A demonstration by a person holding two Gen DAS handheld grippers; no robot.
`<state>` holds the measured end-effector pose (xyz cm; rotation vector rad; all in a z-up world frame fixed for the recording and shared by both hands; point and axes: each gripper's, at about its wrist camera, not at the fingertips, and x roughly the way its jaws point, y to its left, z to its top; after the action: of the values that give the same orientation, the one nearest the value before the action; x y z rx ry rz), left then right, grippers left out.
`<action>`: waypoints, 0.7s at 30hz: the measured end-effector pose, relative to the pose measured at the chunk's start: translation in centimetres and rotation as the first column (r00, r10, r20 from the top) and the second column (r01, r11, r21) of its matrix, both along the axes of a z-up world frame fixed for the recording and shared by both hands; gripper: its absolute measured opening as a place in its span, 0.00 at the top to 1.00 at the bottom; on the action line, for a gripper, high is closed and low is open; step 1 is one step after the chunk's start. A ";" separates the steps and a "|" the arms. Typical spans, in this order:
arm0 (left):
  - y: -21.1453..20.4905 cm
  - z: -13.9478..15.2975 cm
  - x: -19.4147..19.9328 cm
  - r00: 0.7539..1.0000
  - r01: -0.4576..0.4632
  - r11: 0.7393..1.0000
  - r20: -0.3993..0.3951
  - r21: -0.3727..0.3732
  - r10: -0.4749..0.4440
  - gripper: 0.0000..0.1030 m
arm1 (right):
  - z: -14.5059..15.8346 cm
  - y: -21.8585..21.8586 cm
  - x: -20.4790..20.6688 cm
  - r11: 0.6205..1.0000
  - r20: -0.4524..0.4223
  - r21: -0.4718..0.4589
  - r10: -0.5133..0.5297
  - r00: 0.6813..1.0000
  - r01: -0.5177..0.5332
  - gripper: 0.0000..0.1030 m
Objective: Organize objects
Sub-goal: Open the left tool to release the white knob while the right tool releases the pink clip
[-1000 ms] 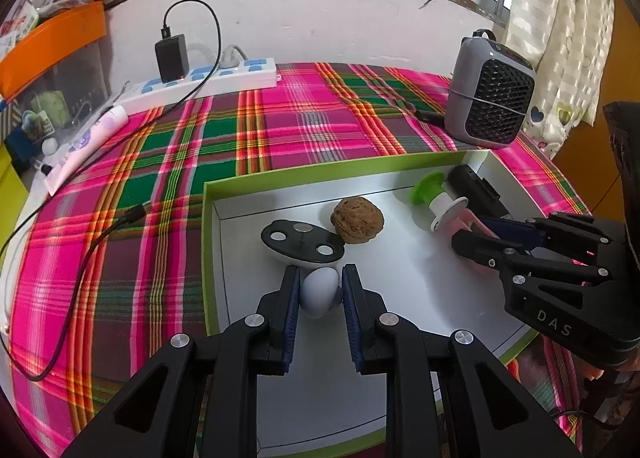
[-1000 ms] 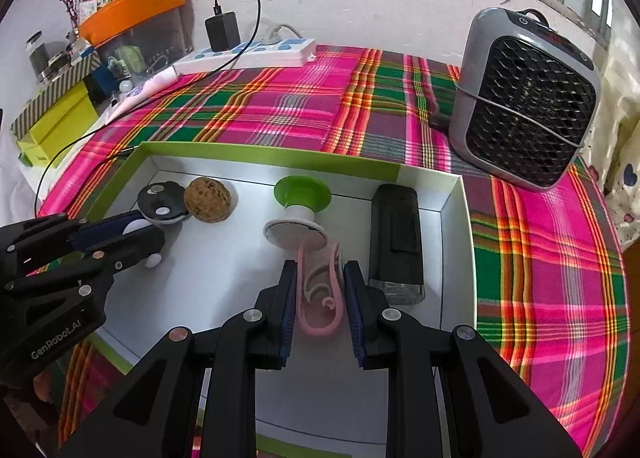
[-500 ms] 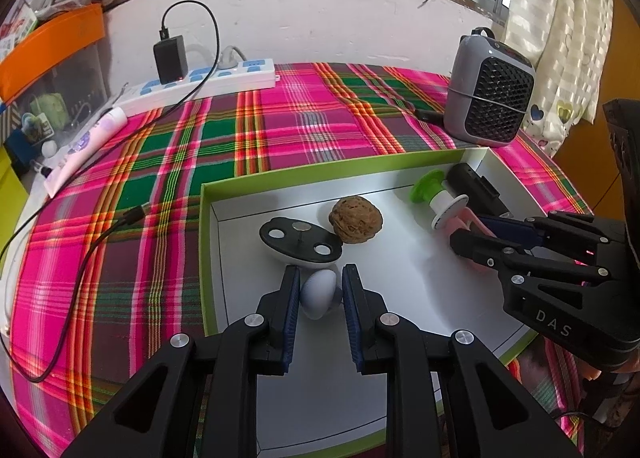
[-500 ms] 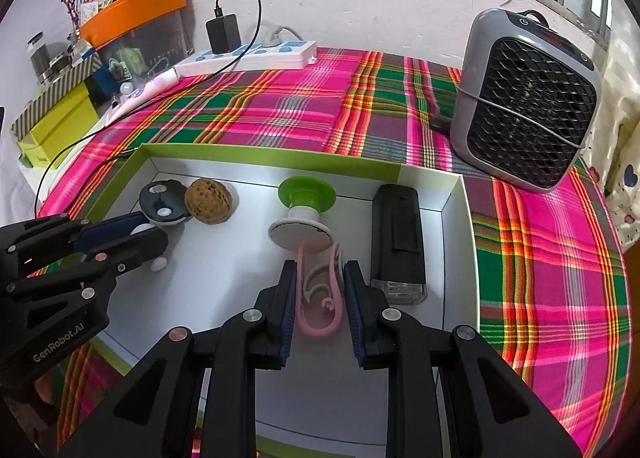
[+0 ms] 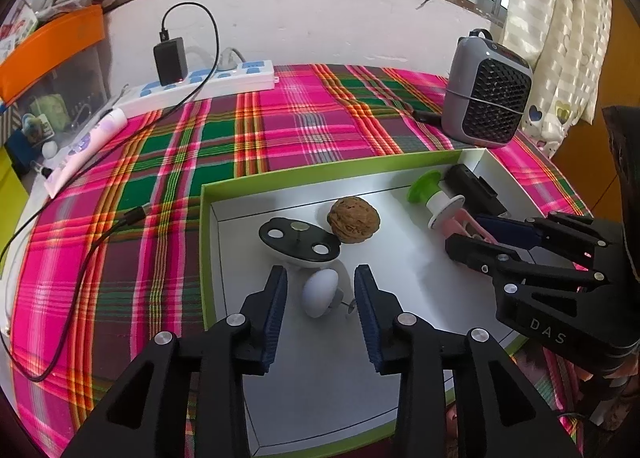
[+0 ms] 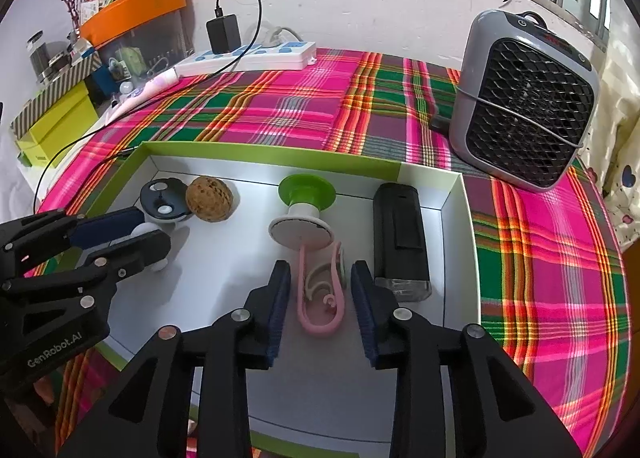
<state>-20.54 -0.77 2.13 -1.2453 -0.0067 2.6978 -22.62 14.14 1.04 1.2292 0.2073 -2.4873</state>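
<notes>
Two tools, jaws just opened, are seen released inside the green-rimmed tray [image 5: 208, 225]: left tool [image 5: 320, 298] around a white egg-shaped object [image 5: 320, 292], right tool [image 6: 318, 298] around a pink clip [image 6: 320, 298].

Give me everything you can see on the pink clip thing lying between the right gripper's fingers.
The pink clip is a long narrow loop of smooth plastic or rubber, with a paler curved piece and a small curl inside it. It lies flat on the white floor of the green-rimmed box, its far end meeting the white disc of the green-topped spool. The right gripper straddles it; its fingers have just been opening and now stand clear of both sides. A black block lies alongside, apart.
</notes>
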 end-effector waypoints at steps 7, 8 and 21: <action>0.0 0.1 0.3 1.000 0.001 1.000 0.003 0.008 -0.001 0.65 | 0.1 0.1 0.3 1.000 -0.003 -0.007 -0.004 1.000 0.004 0.65; 0.0 0.2 0.4 1.000 0.000 1.000 0.003 0.009 0.000 0.65 | 0.1 0.2 0.4 1.000 -0.004 -0.010 -0.004 1.000 0.004 0.63; -0.3 1.0 1.9 1.000 -0.018 0.999 -0.015 0.029 0.019 0.63 | 1.3 0.9 1.6 0.997 -0.010 -0.065 -0.032 0.999 0.031 0.58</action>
<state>-18.64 -1.07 3.18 -1.2232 -0.0549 2.7127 -21.02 15.08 2.33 1.2021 0.1103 -2.5073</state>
